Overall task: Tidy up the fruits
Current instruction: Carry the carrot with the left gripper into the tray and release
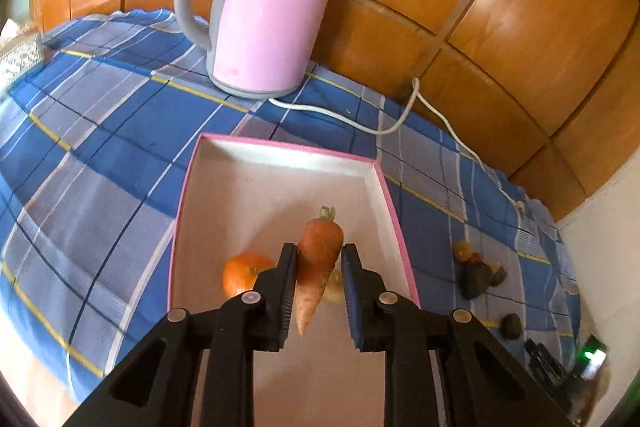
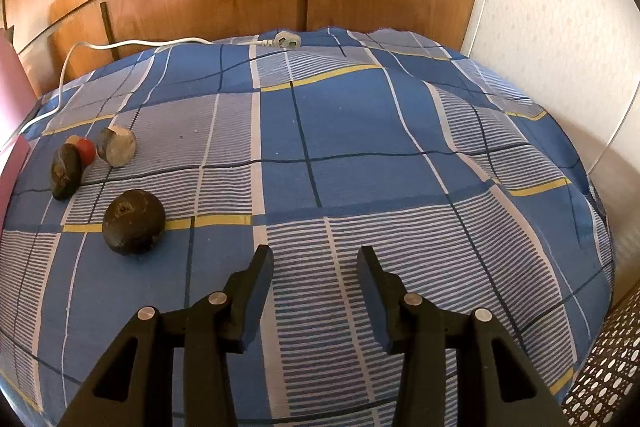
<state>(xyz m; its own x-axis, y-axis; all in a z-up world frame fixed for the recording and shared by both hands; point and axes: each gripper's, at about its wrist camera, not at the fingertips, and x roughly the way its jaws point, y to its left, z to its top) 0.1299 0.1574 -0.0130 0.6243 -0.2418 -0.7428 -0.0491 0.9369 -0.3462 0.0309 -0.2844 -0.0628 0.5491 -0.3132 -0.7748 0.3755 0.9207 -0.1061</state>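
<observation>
In the left wrist view my left gripper [image 1: 319,251] is shut on an orange carrot [image 1: 320,259], leafy end pointing away, above a white box with a pink rim [image 1: 288,147]. Inside the box lies an orange [image 1: 244,273], and a small yellowish piece [image 1: 334,291] shows partly behind the right finger. In the right wrist view my right gripper [image 2: 316,255] stands open over the blue checked cloth [image 2: 360,131] with nothing between its fingers. To its left lie a round dark fruit [image 2: 134,221], an oval dark fruit [image 2: 66,173], a small red fruit [image 2: 86,149] and a pale cut piece [image 2: 118,147].
A pink kettle [image 1: 272,7] stands behind the box, its white cable [image 1: 384,129] trailing right to a plug [image 2: 284,41] at the cloth's far edge. Wooden cabinet doors [image 2: 208,7] close off the back, and a white wall [image 2: 560,27] the right.
</observation>
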